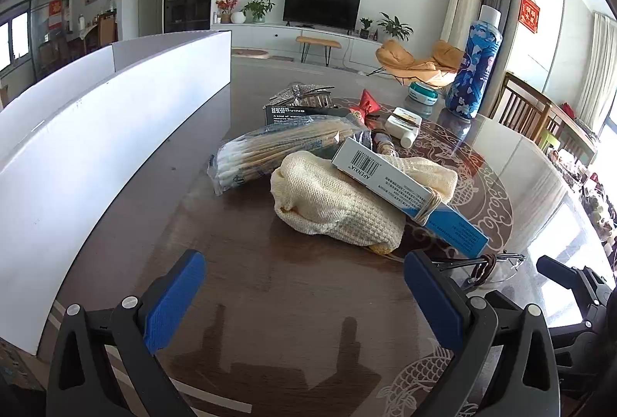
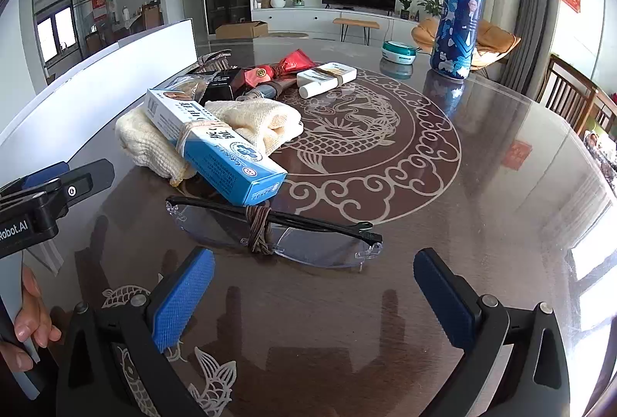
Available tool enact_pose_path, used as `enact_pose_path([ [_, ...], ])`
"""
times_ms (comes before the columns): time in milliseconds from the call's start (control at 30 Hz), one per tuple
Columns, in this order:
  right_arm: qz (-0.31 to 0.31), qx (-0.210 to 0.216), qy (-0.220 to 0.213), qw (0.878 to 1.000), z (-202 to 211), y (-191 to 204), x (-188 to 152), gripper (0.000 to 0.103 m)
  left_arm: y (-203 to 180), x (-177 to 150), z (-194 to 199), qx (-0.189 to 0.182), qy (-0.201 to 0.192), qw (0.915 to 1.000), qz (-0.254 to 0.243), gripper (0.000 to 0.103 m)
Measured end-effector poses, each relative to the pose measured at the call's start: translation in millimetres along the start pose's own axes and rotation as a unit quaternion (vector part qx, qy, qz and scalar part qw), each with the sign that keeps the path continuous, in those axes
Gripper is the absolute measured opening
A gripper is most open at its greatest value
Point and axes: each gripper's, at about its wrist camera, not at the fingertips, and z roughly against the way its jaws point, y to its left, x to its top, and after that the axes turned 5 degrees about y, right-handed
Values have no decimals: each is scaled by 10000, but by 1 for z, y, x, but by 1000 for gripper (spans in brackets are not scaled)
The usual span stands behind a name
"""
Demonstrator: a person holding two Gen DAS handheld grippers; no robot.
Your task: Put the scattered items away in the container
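**Both tools open, nothing picked yet**

Nearest to me in the right wrist view are the glasses (image 2: 275, 232), folded, bound at the bridge with a brown band and lying flat on the bench (image 2: 482, 224) just beyond the right tool (image 2: 314, 286). That tool hangs with its blue pads spread wide and nothing between them; I judge it is lined up for the glasses, since they sit squarely ahead of the gap.

My left tool (image 1: 304, 290) is likewise spread and empty, low over bare bench, facing the knitted cream cloth (image 1: 327, 201). A blue-and-white box (image 1: 405, 189) with a rubber band round it lies tilted across the cloth, so lifting the cloth first would likely tip the box off.

Left of the pile stands the white container (image 1: 96, 147), its wall close beside the bag of cotton swabs (image 1: 270, 151). Farther off lie a black box (image 1: 297, 112), a red wrapper (image 1: 366, 105), a small white bottle pack (image 1: 403, 126), a teal jar (image 1: 422, 95) and, upright at far right, a tall blue bottle (image 1: 476, 70). Everything is outside the container as far as I can see.
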Motion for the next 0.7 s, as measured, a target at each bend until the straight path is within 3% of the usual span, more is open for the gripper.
enact_pose_path([
  [700,3,9,83,10000,-4,2,2,103,2,-4,3,106,-35,9999,-40,103],
])
